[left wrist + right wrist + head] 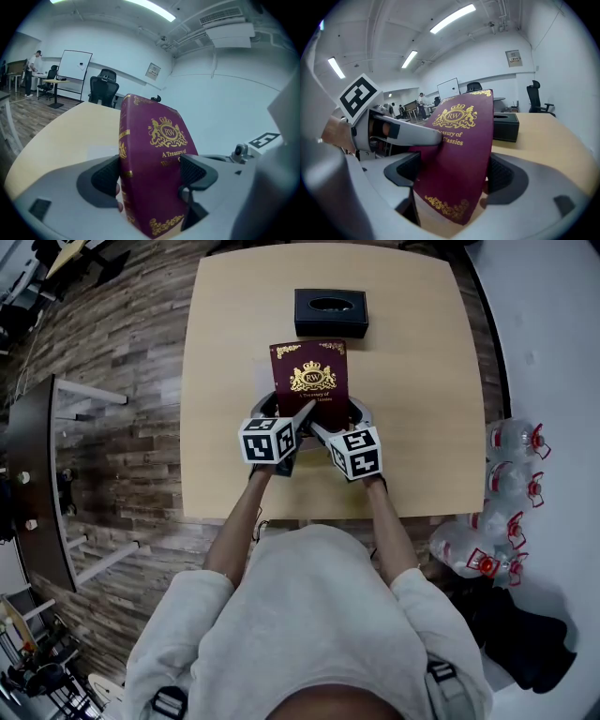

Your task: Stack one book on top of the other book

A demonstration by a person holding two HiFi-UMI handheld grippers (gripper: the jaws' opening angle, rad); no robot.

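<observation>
Showing a gold crown on its cover, the dark red book (309, 371) was over the middle of the tan table (422, 381). The left gripper (152, 176) was squeezed tight on the book's near left part. The right gripper (454, 176) was squeezed tight on its near right part. A black box (331, 313) sat on the table just past the book's far end. Water bottles (511, 442) stood on the floor to the right.

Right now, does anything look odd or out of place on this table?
Only one book shows: the maroon book with a gold crest, clamped at its near edge by both the left gripper and the right gripper. No second book is visible to stack it with. Nothing else stands out.
</observation>
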